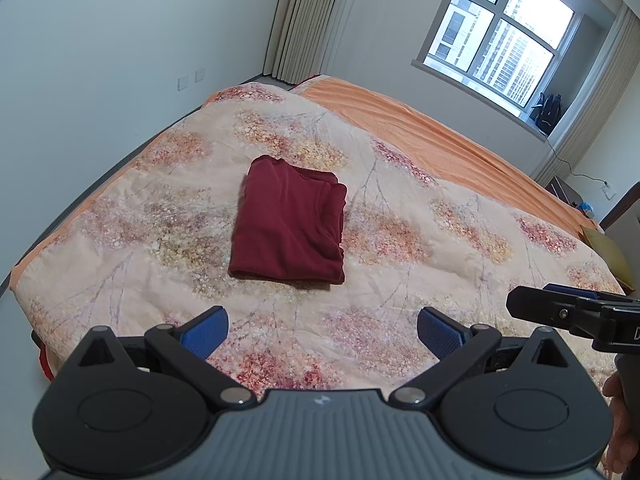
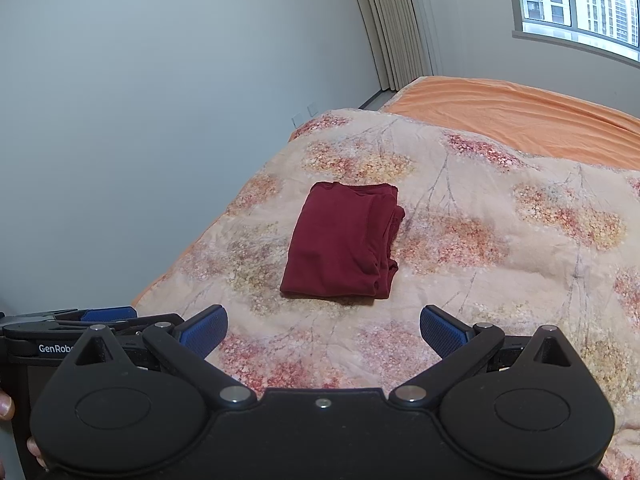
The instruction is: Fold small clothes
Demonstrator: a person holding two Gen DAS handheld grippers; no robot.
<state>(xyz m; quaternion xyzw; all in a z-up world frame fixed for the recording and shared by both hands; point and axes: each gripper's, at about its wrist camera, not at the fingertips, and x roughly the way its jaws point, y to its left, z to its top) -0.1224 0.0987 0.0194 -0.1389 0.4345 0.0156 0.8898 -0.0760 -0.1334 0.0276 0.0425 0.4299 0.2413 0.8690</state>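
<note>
This is a bedroom in a home. A wide bed (image 1: pixel 460 148) fills most of the room, made up with an orange sheet and a floral quilt (image 1: pixel 360 216) in pink and yellow. Plain pale walls (image 1: pixel 100 60) carry wall sockets (image 1: pixel 191 79), and long pleated curtains (image 1: pixel 308 20) hang in the corner beside a large window (image 1: pixel 504 32). Through the glass, tall apartment blocks are visible. A dark bag (image 1: pixel 547 114) rests on the window ledge.

A dark red garment (image 1: pixel 289 222) lies on a beige quilt (image 1: pixel 400 248) printed with pink-and-yellow blossoms. Beyond, an orange sheet (image 1: pixel 420 136).
</note>
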